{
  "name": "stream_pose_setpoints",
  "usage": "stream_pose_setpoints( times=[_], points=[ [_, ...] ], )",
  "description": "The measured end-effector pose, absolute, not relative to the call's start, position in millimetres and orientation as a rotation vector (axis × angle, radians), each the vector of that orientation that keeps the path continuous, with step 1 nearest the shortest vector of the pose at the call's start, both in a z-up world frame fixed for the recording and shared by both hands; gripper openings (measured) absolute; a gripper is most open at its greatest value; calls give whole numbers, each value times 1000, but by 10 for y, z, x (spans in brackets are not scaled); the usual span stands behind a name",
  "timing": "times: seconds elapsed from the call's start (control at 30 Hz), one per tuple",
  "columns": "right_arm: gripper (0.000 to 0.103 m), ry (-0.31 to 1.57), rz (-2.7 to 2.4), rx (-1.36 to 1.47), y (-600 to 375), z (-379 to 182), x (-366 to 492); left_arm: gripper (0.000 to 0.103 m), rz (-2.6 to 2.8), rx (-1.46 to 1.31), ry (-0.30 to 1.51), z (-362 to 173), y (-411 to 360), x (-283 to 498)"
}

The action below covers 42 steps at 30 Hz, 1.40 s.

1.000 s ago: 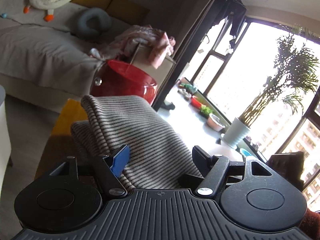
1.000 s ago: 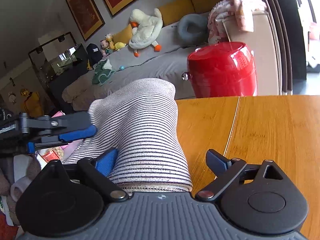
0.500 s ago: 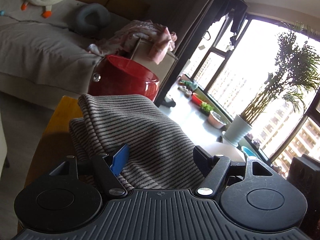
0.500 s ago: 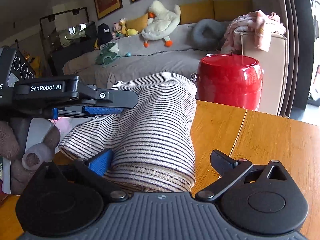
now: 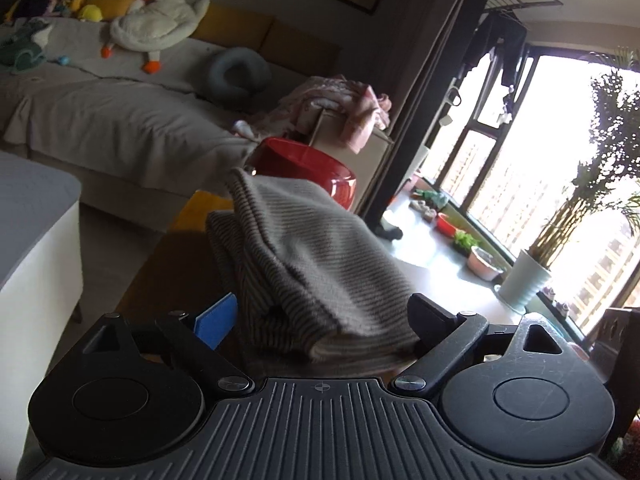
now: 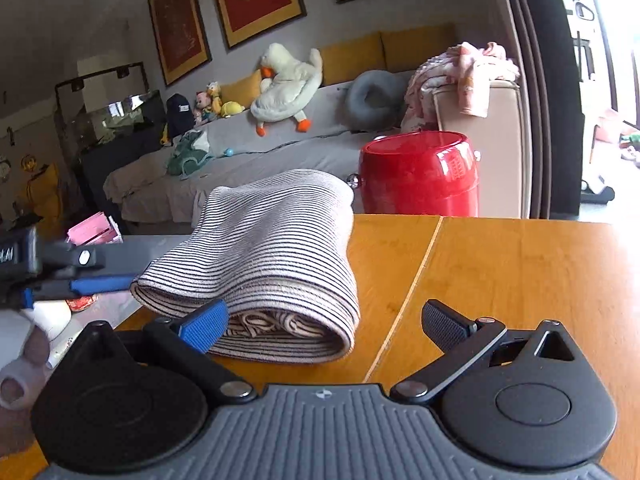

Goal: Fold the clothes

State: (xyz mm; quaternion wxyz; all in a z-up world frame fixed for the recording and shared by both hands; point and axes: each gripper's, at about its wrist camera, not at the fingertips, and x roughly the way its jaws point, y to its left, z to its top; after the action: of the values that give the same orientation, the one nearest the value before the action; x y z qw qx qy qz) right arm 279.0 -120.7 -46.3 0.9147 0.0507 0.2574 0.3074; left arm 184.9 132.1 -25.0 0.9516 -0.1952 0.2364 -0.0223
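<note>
Nearest the right camera, the right gripper (image 6: 326,320) is spread wide, its blue pad just touching the folded edge of the striped garment (image 6: 264,248), with nothing clamped. The garment is laid folded on the wooden table (image 6: 500,272). At its left side, the left gripper (image 5: 320,316) is seen wide open around the cloth, not pinching it. Beyond the garment, a red pot (image 6: 420,172) is seen past the table's far edge; farther back, a sofa (image 6: 248,156).

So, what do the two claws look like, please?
Both are matte black plastic. Each has a ribbed grey-black body, two round discs and silver screws. The left claw and right claw each carry one blue pad and one black ridged pad. No cables or sleeves show.
</note>
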Motion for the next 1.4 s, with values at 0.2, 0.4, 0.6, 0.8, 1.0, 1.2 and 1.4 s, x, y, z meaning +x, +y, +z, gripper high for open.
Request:
stream_pose_setpoints(
  times=[0.2, 0.4, 0.6, 0.8, 1.0, 1.2, 1.4],
  points=[
    [103, 666, 542, 97, -1423, -544, 2531, 103, 50, -378, 596, -480, 969, 1402],
    [103, 697, 476, 108, -1631, -589, 2265, 103, 127, -290, 641, -566, 682, 1188],
    [103, 701, 453, 87, -1746, -590, 2158, 103, 228, -223, 670, -566, 551, 1120],
    [103, 705, 449, 53, -1706, -596, 2172, 103, 284, -142, 709, -574, 435, 1180],
    [103, 714, 430, -43, -1587, -625, 2172, 103, 318, -115, 725, -586, 373, 1236],
    [103, 725, 396, -136, -1470, -661, 2155, 103, 322, -116, 724, -590, 365, 1240],
    [103, 724, 393, -135, -1481, -659, 2152, 103, 321, -116, 725, -587, 376, 1247]
  ],
)
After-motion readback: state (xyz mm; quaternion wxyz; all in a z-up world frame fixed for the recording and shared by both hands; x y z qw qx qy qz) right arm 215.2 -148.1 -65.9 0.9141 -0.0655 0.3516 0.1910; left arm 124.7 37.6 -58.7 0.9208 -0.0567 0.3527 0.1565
